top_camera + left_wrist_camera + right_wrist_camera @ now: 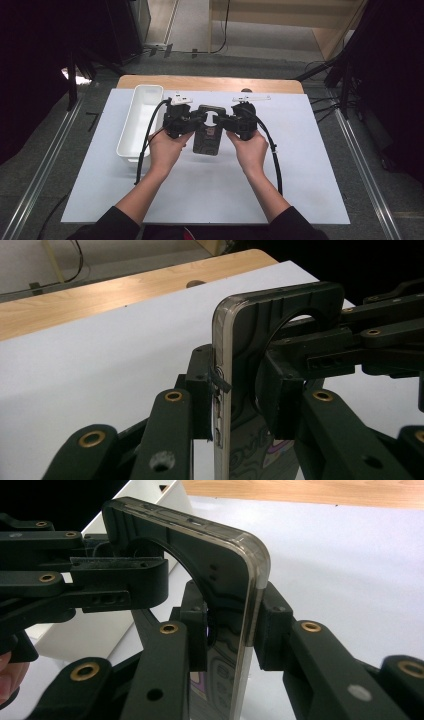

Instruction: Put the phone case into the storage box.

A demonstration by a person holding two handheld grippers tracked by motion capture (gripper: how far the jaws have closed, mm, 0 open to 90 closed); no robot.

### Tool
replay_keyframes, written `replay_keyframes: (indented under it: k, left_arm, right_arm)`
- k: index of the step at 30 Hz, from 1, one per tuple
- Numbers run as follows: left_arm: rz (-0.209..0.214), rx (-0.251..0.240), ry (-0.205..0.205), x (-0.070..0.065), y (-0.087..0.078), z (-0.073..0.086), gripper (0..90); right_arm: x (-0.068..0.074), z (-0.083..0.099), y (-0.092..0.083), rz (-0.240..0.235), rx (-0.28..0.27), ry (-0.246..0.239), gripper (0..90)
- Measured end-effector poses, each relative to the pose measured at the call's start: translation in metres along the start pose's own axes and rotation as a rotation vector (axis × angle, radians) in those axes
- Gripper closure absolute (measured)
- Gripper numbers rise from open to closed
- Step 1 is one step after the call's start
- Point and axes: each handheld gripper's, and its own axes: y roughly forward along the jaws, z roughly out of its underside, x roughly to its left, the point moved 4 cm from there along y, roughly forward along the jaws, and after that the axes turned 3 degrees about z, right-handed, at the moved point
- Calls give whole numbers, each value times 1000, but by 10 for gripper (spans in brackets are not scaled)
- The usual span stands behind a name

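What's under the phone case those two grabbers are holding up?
Under the phone case lies the white sheet covering the wooden table. The spot straight beneath is hidden by the case and both hands.

my left gripper [243, 390] has its two black jaws on a phone case [280, 340], one on each side of its thin edge. the pads press on it. the case stands up tall, dark with a clear rim and a big round hole. my other gripper [310, 357] comes in from the right and grips the case by that hole. under it all is the white mat [100, 355], and past it the wooden table [90, 295].
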Motion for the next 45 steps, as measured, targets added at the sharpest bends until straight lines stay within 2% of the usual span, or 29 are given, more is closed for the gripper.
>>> replay_keyframes:
  k: [6, 10, 24, 35, 40, 45]
  left_arm:
    - [-3, -4, 4, -1, 0, -1, 705]
    - [-15, -16, 21, -2, -1, -1, 711]
    - [8, -15, 2, -2, -2, -1, 724]
    - [20, -5, 0, -2, -2, -1, 730]
    - [21, -14, -1, -2, -4, -2, 731]
    - [23, -22, -1, -1, -5, -3, 730]
  right_arm:
    - [0, -1, -1, -1, -5, 5, 701]
    - [0, -1, -2, -1, -8, 4, 699]
    - [1, -2, -3, 9, -13, -10, 687]
    - [2, -2, -3, 0, -19, -9, 631]
    - [2, -2, -4, 5, -25, -28, 615]
    - [0, -2, -8, -3, -22, -29, 525]
